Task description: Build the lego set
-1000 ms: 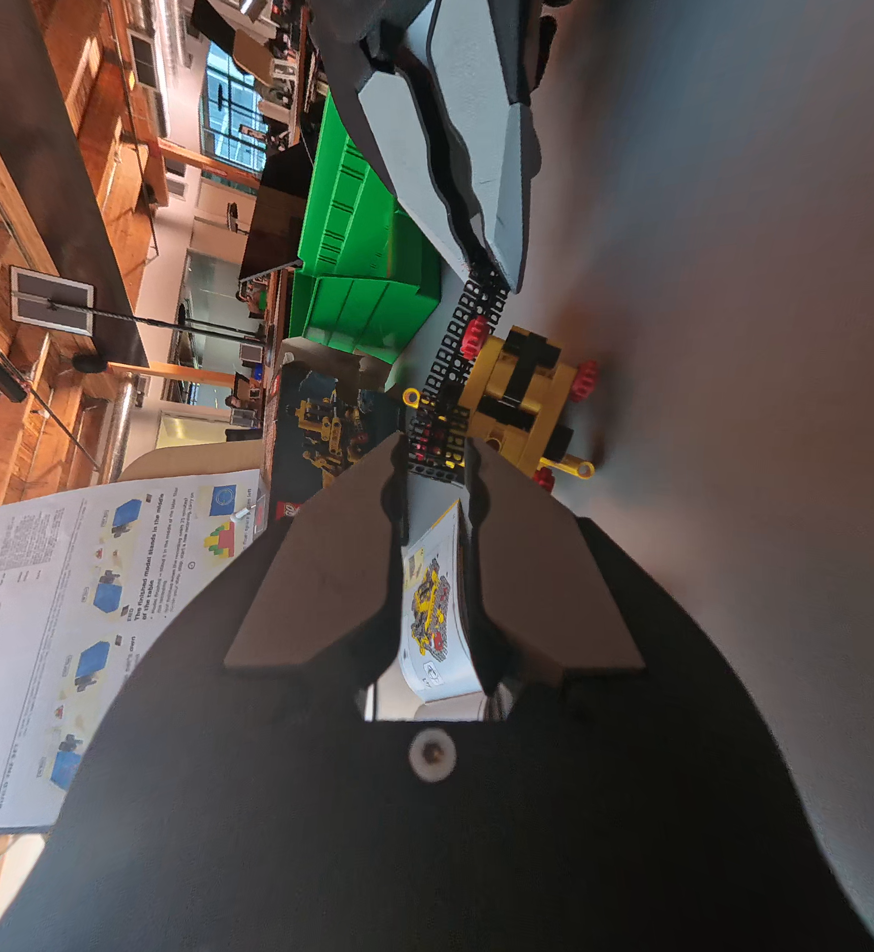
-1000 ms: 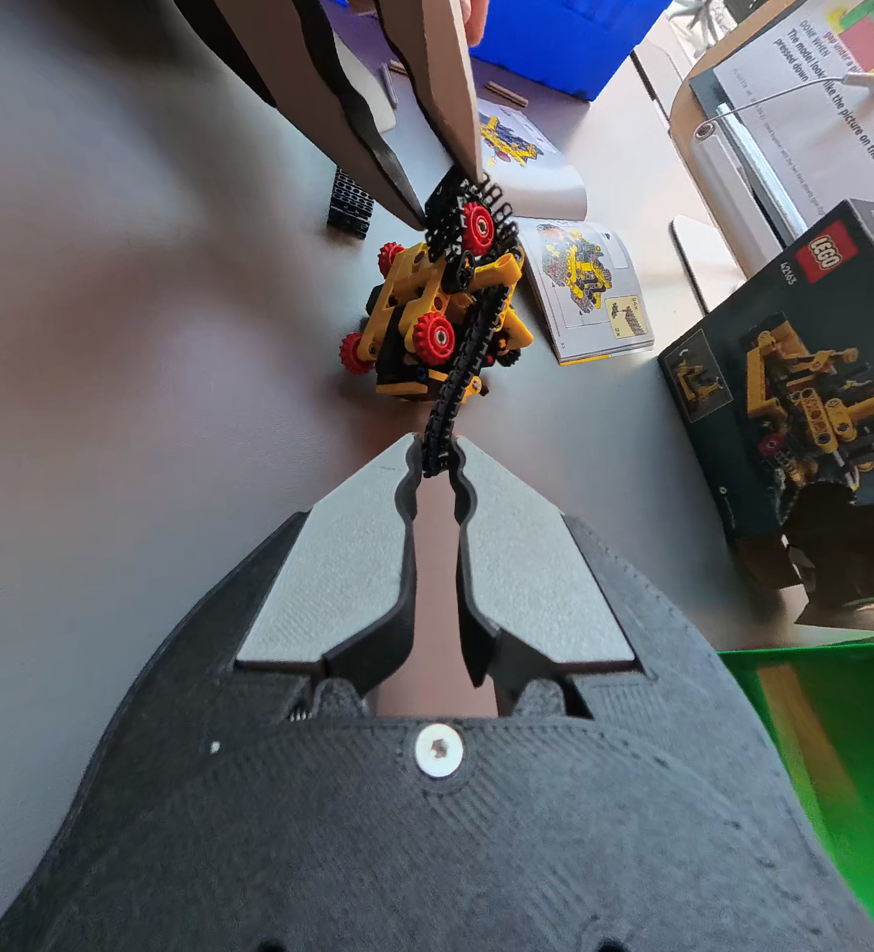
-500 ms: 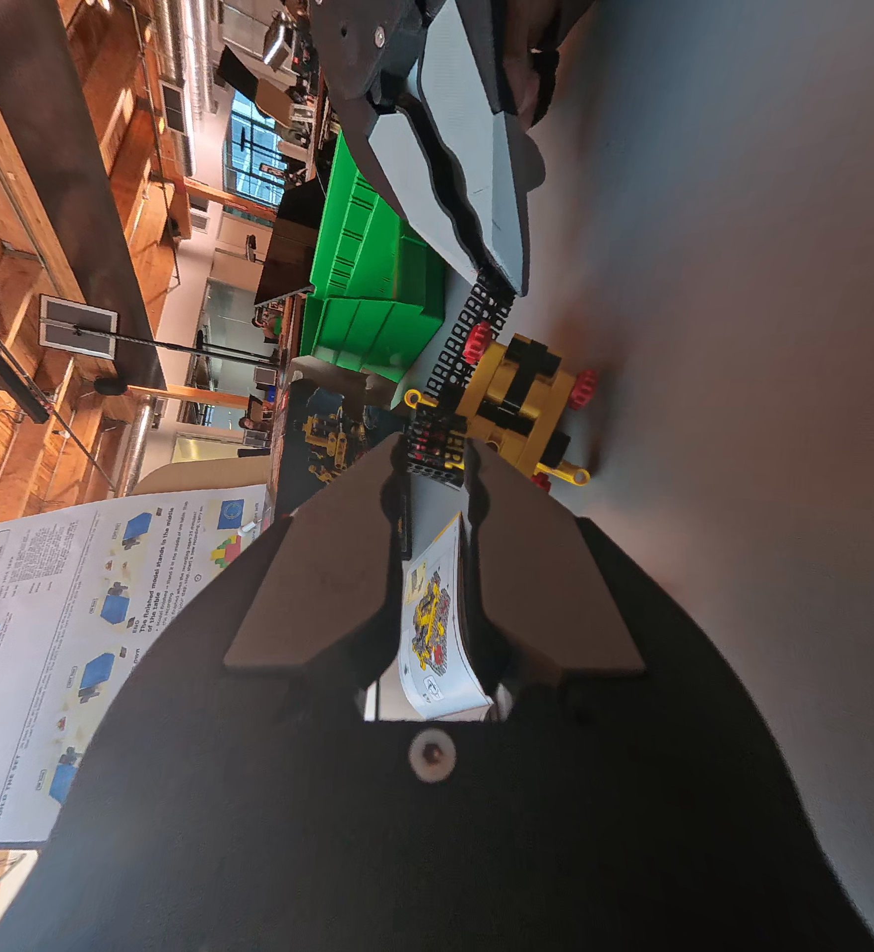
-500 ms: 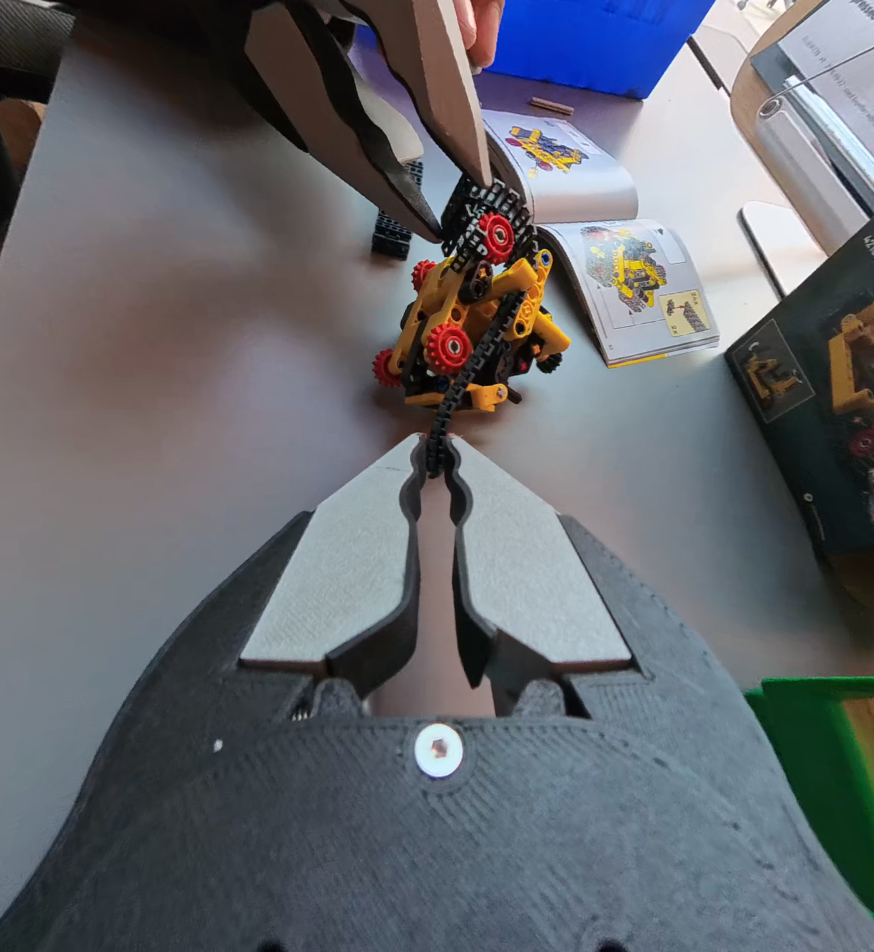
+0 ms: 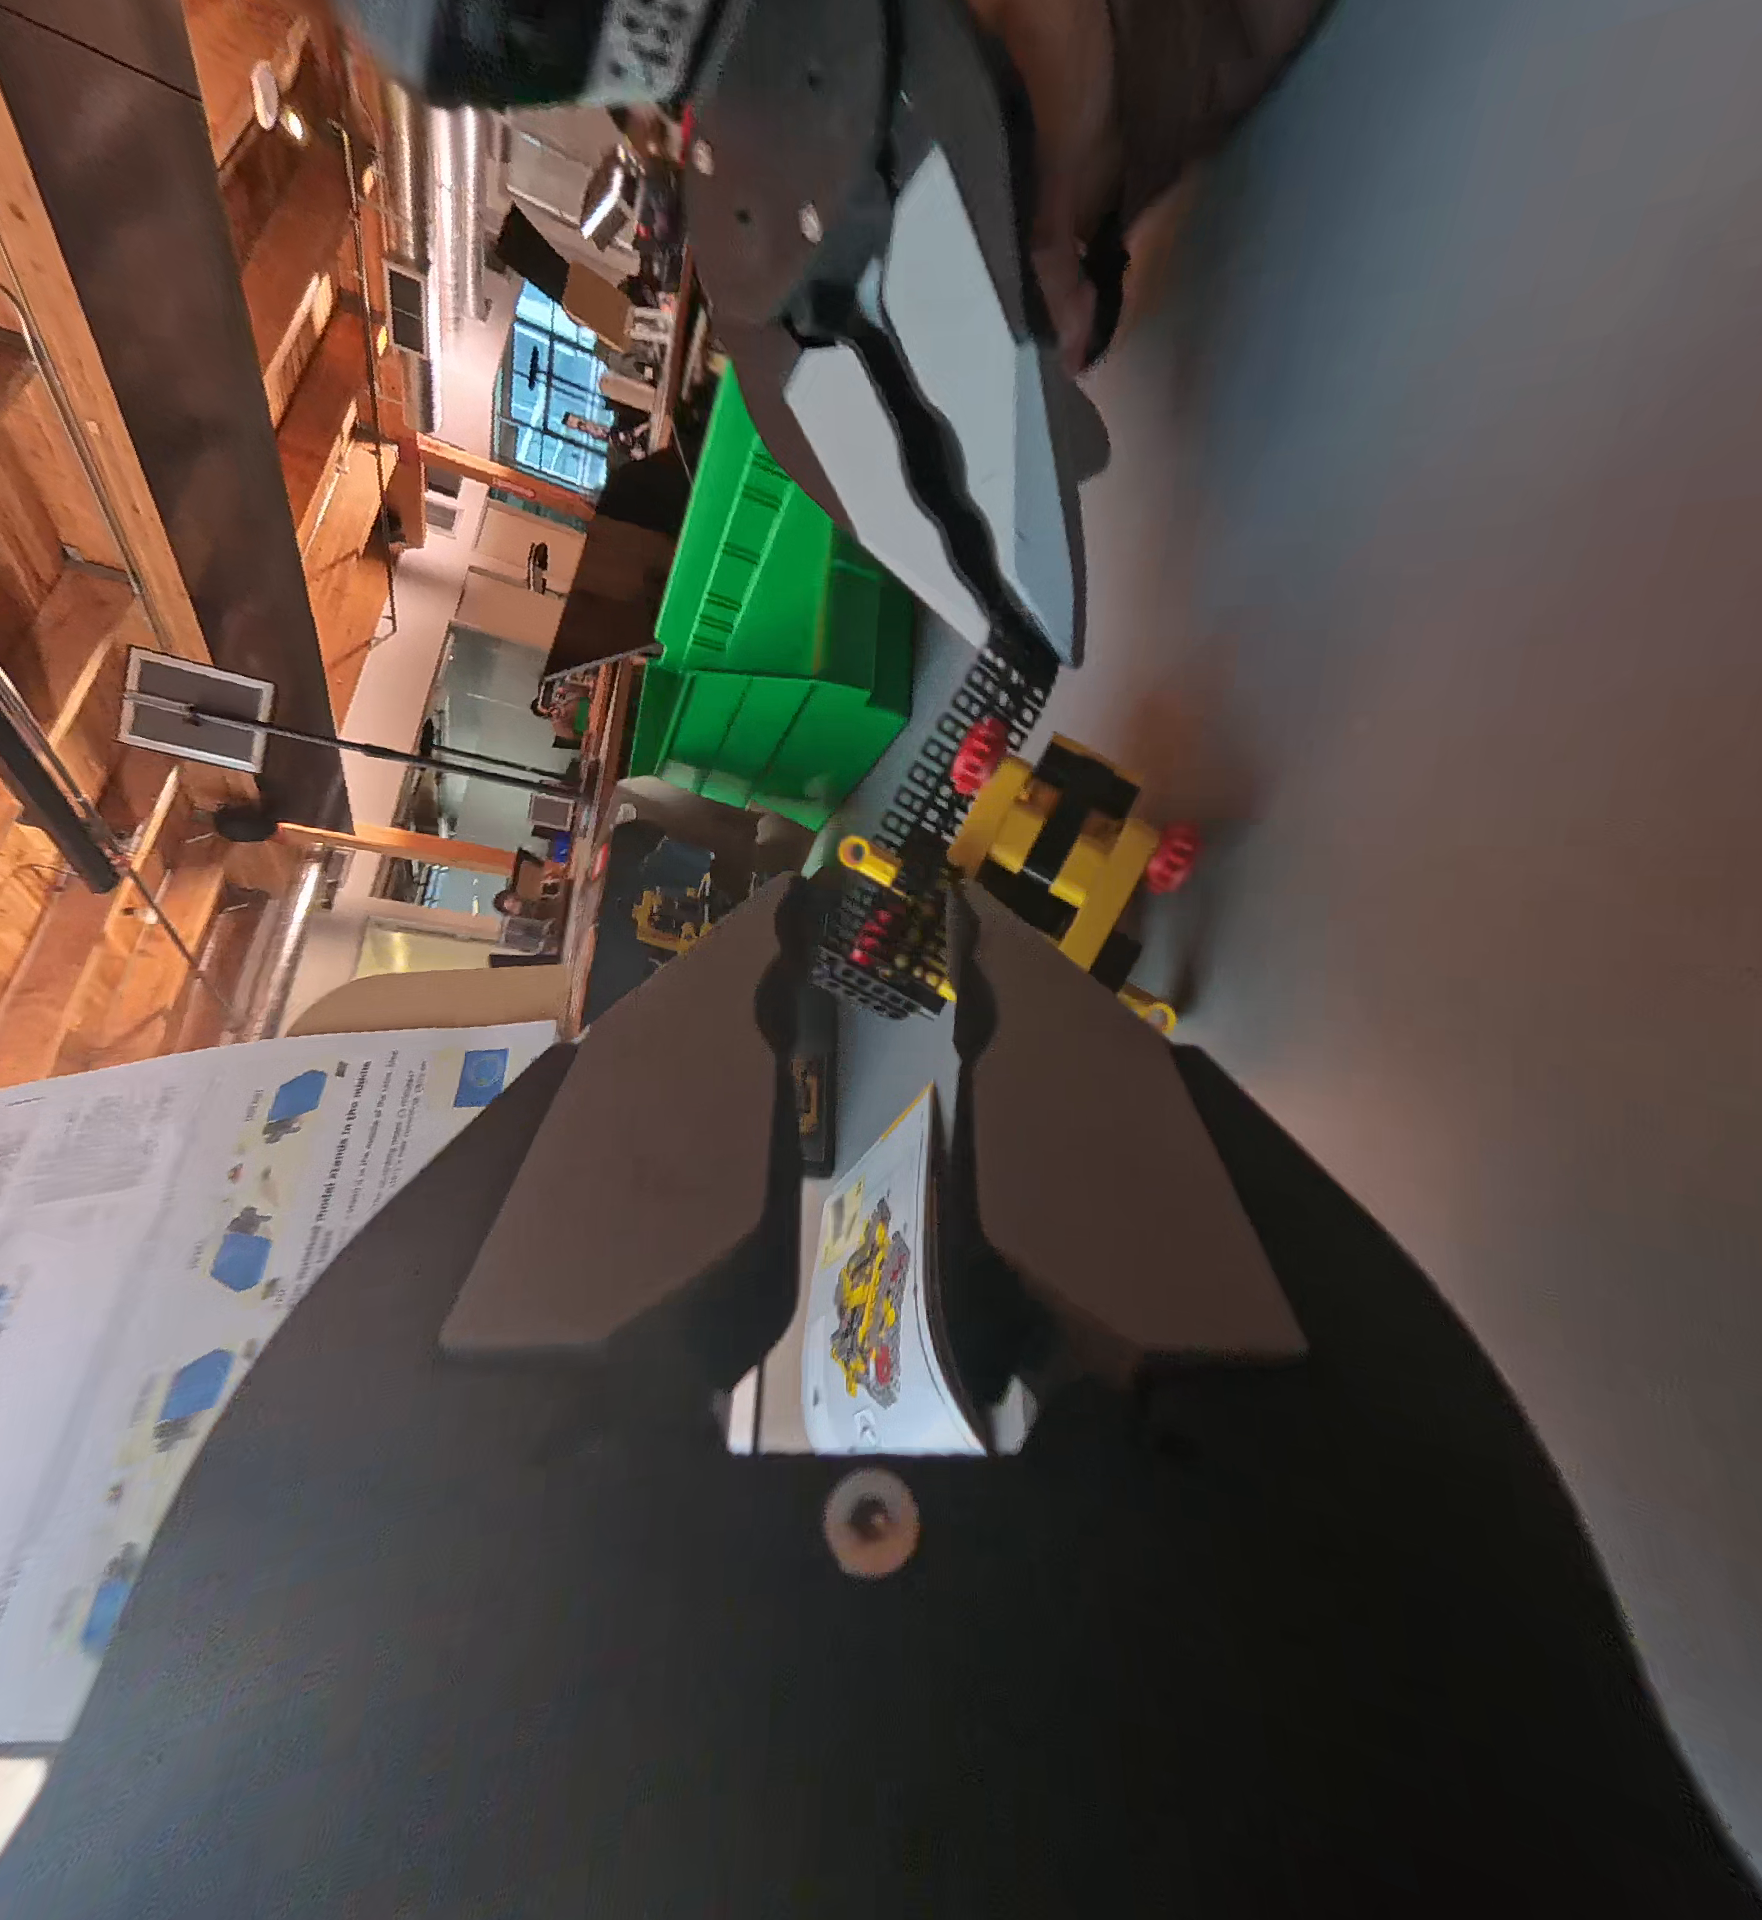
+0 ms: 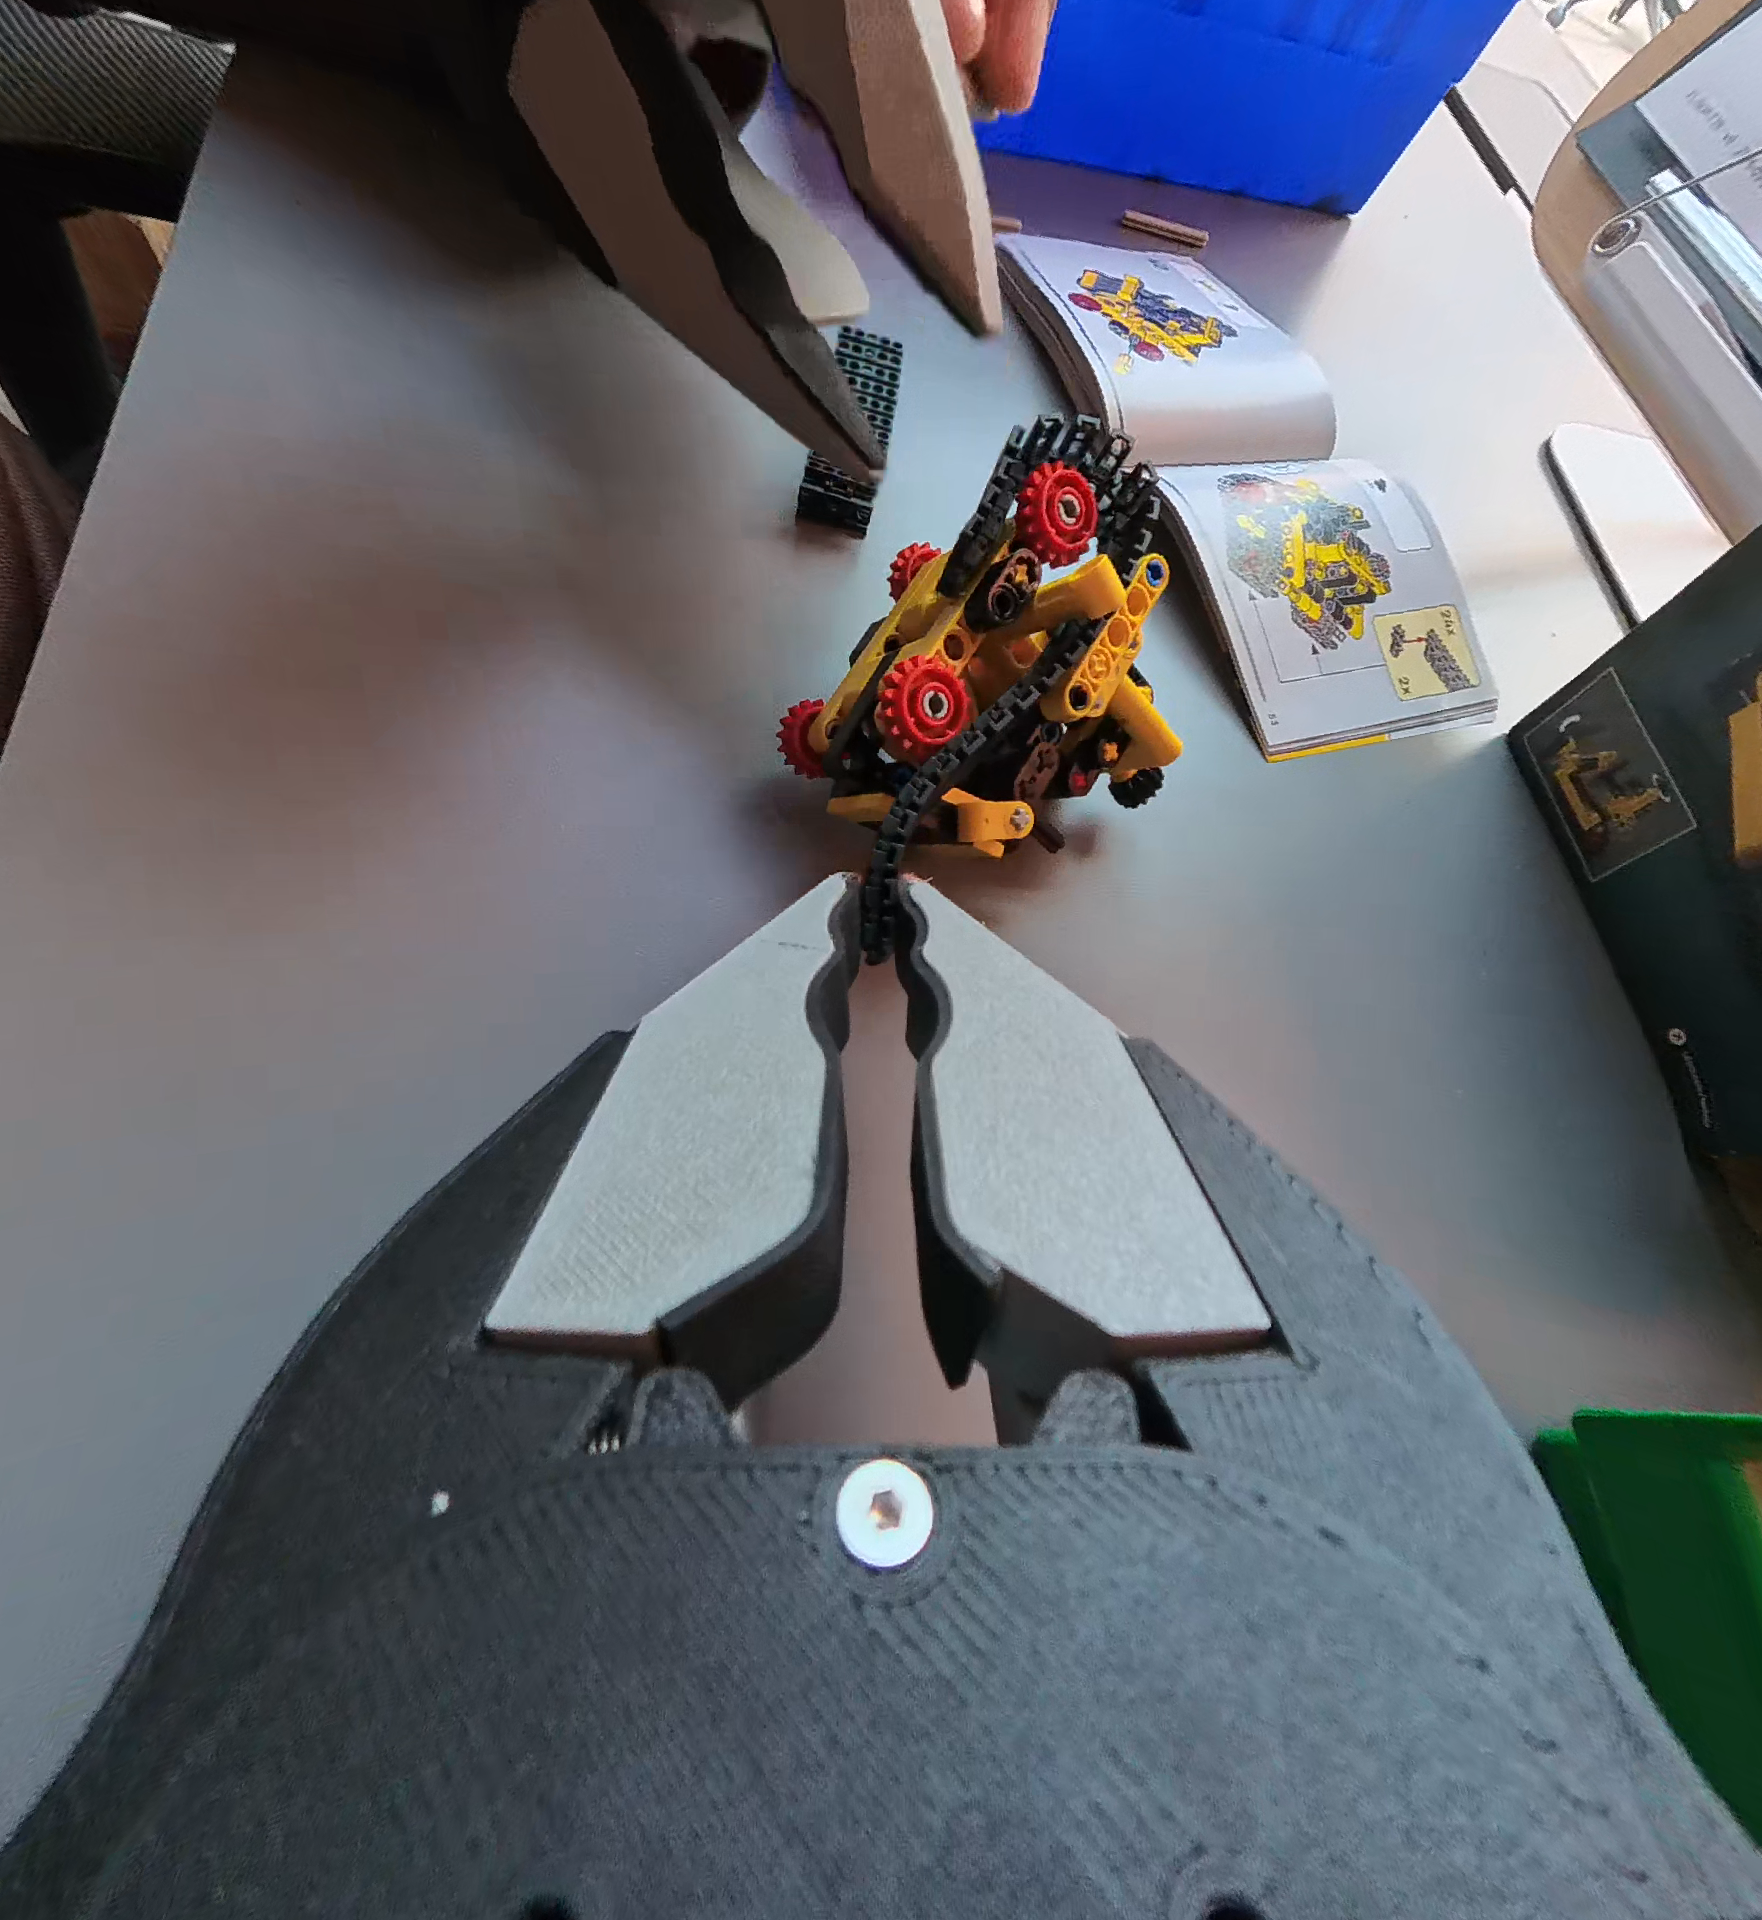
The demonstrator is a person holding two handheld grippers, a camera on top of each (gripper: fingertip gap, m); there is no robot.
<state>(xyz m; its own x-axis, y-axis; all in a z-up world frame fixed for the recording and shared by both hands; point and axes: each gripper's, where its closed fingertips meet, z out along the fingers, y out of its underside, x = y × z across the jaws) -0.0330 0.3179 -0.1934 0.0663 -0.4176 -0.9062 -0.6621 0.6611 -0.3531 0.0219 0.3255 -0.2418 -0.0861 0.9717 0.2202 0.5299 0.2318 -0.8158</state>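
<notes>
A yellow lego bulldozer [image 6: 1002, 665] with red sprocket wheels lies tilted on the grey table; it also shows in the left wrist view [image 5: 1064, 831]. A black track [image 6: 960, 748] loops over its upper red wheel and runs down its side. My right gripper [image 6: 879, 914] is shut on the track's free end; it shows from the left [image 5: 1028, 634], grey-padded, at the top. My left gripper [image 5: 877, 925] is open, with the track's looped end just beyond its tips. In the right wrist view its brown fingers [image 6: 752, 312] stand apart, up and left of the loop.
A second black track piece [image 6: 851, 416] lies on the table under the left gripper. An open instruction booklet [image 6: 1313, 582] and the dark set box [image 6: 1708, 831] are to the right. A green bin [image 5: 773, 644], a blue bin [image 6: 1220, 94] and a printed sheet [image 5: 181, 1247] ring the work area. Spacing between my two grippers at the tips: around 8 cm.
The left gripper has come off the track loop and drawn back up and to the left. The right gripper has kept its hold on the track end and has backed off a little.
</notes>
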